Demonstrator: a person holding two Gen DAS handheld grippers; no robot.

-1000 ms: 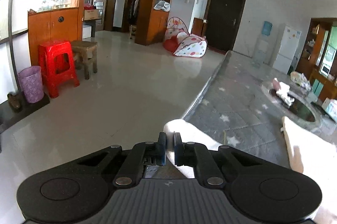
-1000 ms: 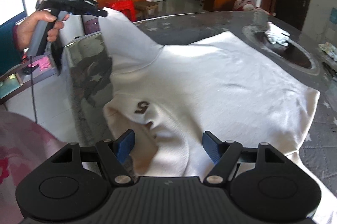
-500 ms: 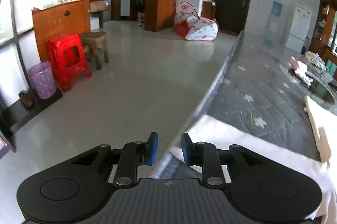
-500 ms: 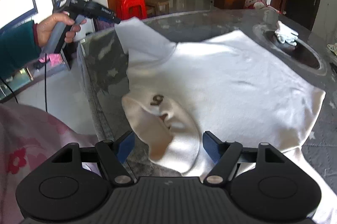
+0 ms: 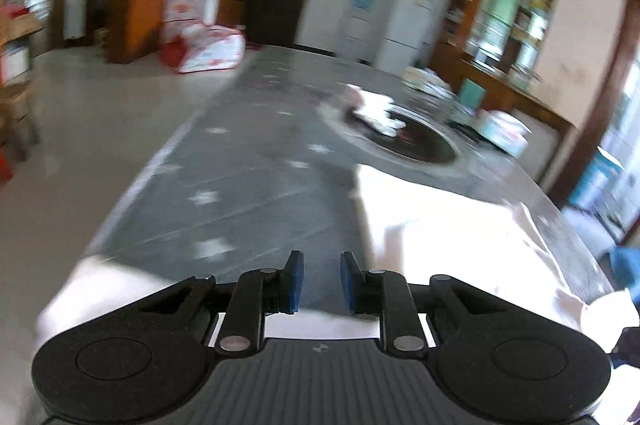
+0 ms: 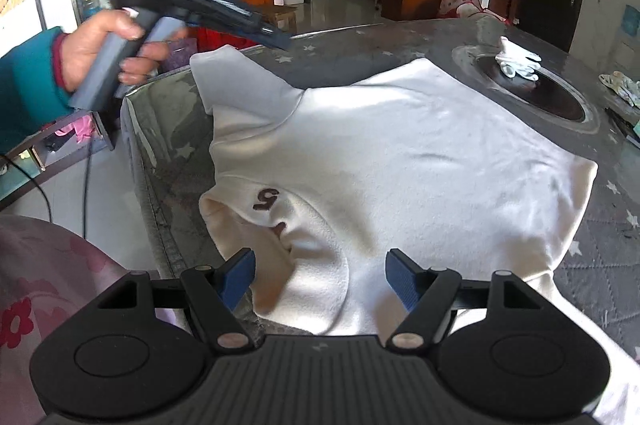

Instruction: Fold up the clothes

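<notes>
1. Left wrist view, blurred: the left gripper (image 5: 319, 283) hangs above the near edge of the grey star-patterned table cover (image 5: 248, 193). Its jaws are closing with only a narrow gap left, and nothing sits between the blue pads; the grey cover shows through the gap.
2. Same view: the white sweater (image 5: 460, 225) lies on the table to the right of the gripper, and one sleeve (image 5: 92, 289) runs along the near edge under the gripper body.
3. Same view: farther back, a white glove (image 5: 376, 111) rests on a dark round plate (image 5: 416, 145) set into the table.
4. Right wrist view: the right gripper (image 6: 320, 279) has its jaws spread wide and released, hovering over the sweater's collar (image 6: 308, 265), gripping nothing.
5. Same view: the sweater lies spread flat across the table, a dark "5" (image 6: 266, 199) printed near the collar, its left sleeve reaching the table's far left corner.
6. Same view: a hand (image 6: 100, 53) in a teal sleeve (image 6: 28, 85) holds the left gripper in the air above that sleeve, not touching it.
</notes>
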